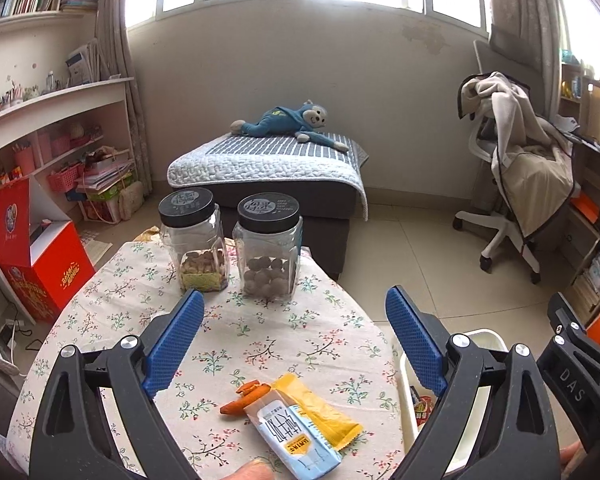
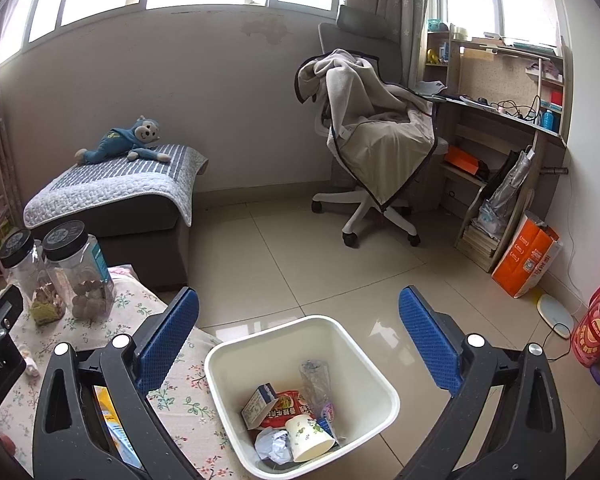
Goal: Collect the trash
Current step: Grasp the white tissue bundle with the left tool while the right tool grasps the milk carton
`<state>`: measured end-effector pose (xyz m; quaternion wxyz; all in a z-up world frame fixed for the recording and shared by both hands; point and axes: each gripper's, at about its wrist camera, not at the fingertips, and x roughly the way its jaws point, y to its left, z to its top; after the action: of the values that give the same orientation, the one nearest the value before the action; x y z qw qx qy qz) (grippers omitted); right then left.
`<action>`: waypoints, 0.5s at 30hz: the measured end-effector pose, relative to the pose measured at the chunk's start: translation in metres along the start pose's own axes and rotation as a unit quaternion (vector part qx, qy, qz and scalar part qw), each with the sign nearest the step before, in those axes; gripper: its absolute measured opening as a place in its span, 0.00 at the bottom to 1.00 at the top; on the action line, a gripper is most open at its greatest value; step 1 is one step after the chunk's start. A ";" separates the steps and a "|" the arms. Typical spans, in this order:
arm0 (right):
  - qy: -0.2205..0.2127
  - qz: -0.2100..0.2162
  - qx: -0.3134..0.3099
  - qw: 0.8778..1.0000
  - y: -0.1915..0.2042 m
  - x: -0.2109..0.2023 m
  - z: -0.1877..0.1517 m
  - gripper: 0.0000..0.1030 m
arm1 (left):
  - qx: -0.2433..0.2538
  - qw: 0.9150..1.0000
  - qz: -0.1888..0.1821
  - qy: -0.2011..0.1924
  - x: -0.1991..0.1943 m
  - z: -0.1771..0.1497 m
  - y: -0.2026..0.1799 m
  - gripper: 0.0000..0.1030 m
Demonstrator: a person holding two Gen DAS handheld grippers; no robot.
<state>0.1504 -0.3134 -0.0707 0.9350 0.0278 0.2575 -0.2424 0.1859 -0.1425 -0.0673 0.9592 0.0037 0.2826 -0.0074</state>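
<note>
On the floral tablecloth [image 1: 260, 344] lie a light-blue snack wrapper [image 1: 296, 436], a yellow wrapper [image 1: 320, 408] under it and a piece of orange peel [image 1: 246, 398]. My left gripper [image 1: 294, 332] is open and empty, above and just beyond them. My right gripper [image 2: 298, 334] is open and empty above the white trash bin [image 2: 384, 388], which stands on the floor beside the table and holds a paper cup [image 2: 306, 436], crumpled paper, a small carton and plastic wrappers. The bin's rim also shows in the left wrist view [image 1: 488, 338].
Two clear jars with black lids [image 1: 196, 240] [image 1: 270, 246] stand at the table's far side. A red box [image 1: 40, 264] sits at left, a quilt-covered ottoman [image 1: 268, 172] with a plush monkey beyond, and an office chair [image 2: 376, 140] draped with a blanket at right.
</note>
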 end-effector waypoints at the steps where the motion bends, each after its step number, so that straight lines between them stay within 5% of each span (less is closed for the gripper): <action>1: 0.001 0.004 -0.005 1.000 0.007 0.001 -0.001 0.93 | -0.001 1.000 0.006 0.005 0.005 -0.001 0.005 0.87; 9: 0.050 0.057 -0.059 0.995 0.068 0.019 -0.014 0.93 | -0.006 0.992 0.084 0.091 0.079 -0.013 0.060 0.89; 15: 0.111 0.099 -0.122 0.981 0.106 0.038 -0.032 0.93 | -0.057 0.965 0.143 0.214 0.162 -0.033 0.130 0.89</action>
<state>0.2137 -0.2316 -0.1249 0.9163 -0.0349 0.3831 -0.1111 0.3057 -0.0143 -0.1826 0.8663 -0.0094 0.4774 0.1466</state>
